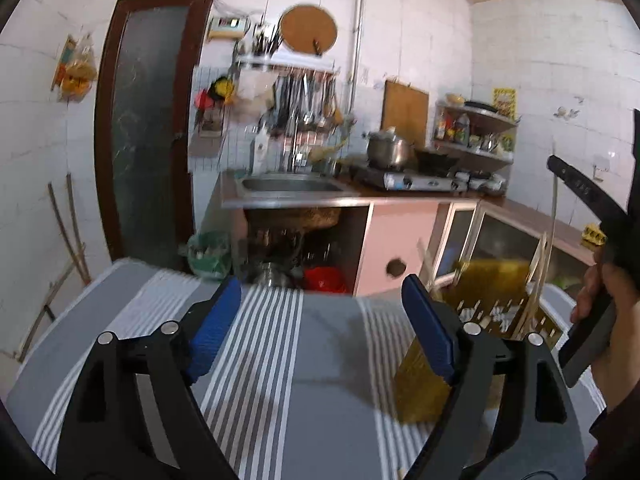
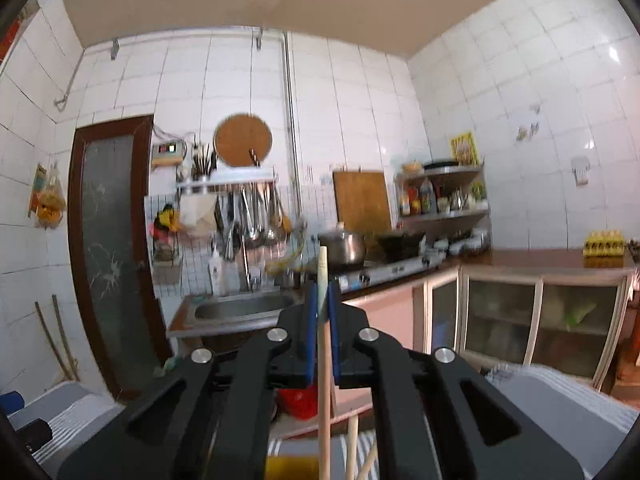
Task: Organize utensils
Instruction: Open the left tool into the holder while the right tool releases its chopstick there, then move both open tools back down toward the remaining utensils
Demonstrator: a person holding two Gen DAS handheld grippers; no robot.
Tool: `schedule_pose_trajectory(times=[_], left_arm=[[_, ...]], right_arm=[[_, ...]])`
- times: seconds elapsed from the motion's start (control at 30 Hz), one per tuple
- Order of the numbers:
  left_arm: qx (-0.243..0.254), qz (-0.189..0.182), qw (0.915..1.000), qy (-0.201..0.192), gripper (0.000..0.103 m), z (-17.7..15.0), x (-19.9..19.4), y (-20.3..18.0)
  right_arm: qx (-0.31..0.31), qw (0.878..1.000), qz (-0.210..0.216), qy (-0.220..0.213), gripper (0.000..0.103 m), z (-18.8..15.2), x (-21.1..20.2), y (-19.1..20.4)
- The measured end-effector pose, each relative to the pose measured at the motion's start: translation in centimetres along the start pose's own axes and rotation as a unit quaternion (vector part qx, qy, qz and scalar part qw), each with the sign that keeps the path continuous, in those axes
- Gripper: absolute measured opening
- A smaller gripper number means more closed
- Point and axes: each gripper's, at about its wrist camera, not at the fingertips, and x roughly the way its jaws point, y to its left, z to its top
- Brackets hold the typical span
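Note:
My left gripper (image 1: pixel 320 320) is open and empty above a grey and white striped cloth (image 1: pixel 280 360). A yellow perforated utensil holder (image 1: pixel 492 292) stands just right of its right finger, with several wooden sticks (image 1: pixel 538 280) in it. My right gripper (image 2: pixel 323 320) is shut on a pale wooden chopstick (image 2: pixel 323 360), held upright above the holder, whose yellow rim (image 2: pixel 292 466) shows at the bottom of the right wrist view. The right gripper's body (image 1: pixel 592 216) and the hand holding it show at the right edge of the left wrist view.
Beyond the table are a steel sink (image 1: pixel 292 186), a gas stove with a pot (image 1: pixel 390 150), a corner shelf of bottles (image 1: pixel 474 128) and glass-door cabinets (image 2: pixel 536 316). Two more wooden sticks (image 2: pixel 352 448) stand beside the held chopstick.

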Motion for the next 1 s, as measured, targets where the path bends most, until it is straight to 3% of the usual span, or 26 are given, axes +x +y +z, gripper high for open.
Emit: schedule_pose_trajectory(times=[0.13,0.17,0.2,0.23,0.27,0.53,0.73,1.0], left_arm=[[-0.008,0.006,0.9994,0.033,0.081,-1.4,0.2,0.6],[-0.007,0.008,0.9991,0.041,0.083,-1.7,0.1,0.6],[-0.006,0.011,0.9988,0.047,0.087,-1.9,-0.1,0.6],[-0.005,0.015,0.9985,0.053,0.090,-2.1,-0.2,0.7],[-0.002,0.019,0.9981,0.059,0.091,-2.4,-0.5,0.7],[-0.018,0.021,0.9900,0.139,0.097,-5.3,-2.0,1.5],[-0.010,0.028,0.9846,0.172,0.098,-8.7,-2.9,1.4],[0.017,0.047,0.9751,0.216,0.098,-12.5,-3.1,1.8]], right_arm=[[-0.002,0.999,0.004,0.045,0.007,-1.3,-0.8,-0.8],[-0.002,0.998,0.004,0.057,0.014,-1.4,-1.2,-1.0],[-0.004,0.997,0.004,0.072,0.026,-1.4,-1.6,-1.3],[-0.005,0.996,0.002,0.085,0.062,-1.4,-1.9,-1.7],[-0.004,0.995,-0.001,0.097,0.069,-1.4,-2.6,-2.0],[-0.027,0.983,-0.019,0.183,0.069,-2.6,-9.3,-4.0],[-0.041,0.967,-0.024,0.251,0.069,-7.5,-14.2,-4.1],[-0.040,0.944,0.003,0.328,0.069,-13.7,-18.1,-2.6]])
